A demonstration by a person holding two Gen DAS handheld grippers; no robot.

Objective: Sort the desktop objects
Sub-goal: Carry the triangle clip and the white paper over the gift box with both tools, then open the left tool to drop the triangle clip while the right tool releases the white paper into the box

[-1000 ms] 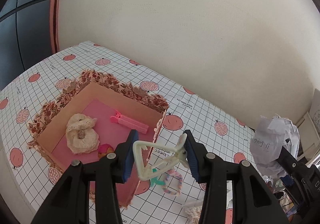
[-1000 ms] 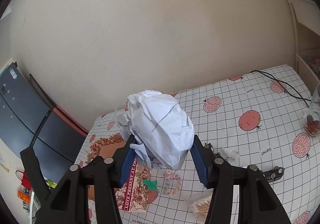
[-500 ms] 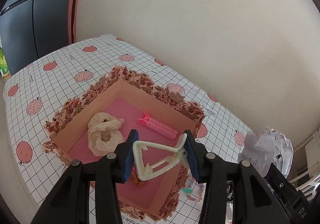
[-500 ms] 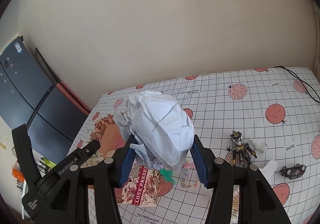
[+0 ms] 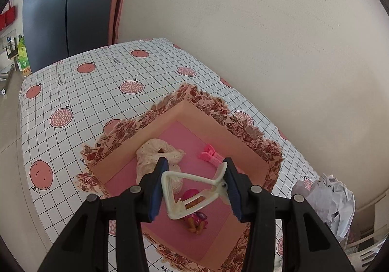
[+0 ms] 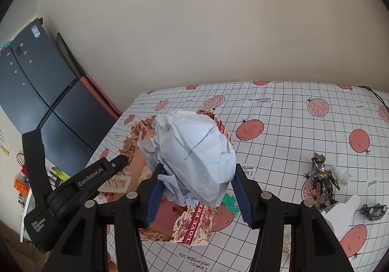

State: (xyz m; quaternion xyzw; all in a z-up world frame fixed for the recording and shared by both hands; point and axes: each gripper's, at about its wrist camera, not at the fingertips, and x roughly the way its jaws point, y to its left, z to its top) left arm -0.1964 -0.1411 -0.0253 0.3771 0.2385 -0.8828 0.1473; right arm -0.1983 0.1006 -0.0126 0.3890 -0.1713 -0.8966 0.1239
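Cream plastic hair clip (image 5: 194,193) sits clamped in our left hand-held gripper (image 5: 194,189) above the floral-edged pink cardboard box (image 5: 214,116), while our right hand-held gripper (image 6: 198,193) clenches a crumpled white paper ball (image 6: 194,155) beside that box, and releasing off-centre could drop either outside it.

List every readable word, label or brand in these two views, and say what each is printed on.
"GenRobot.AI": on the left hand-held gripper, right wrist view.
"Data Acquisition System": on that gripper's body.
"LOVE PRE...": red band on the floral box, rest hidden.
"I love a comfortable life": printed on the tablecloth, seen upside down.
"Garnet": also on the tablecloth.
Fridge stickers: too small to read.
Pen marks on the paper ball: not legible.
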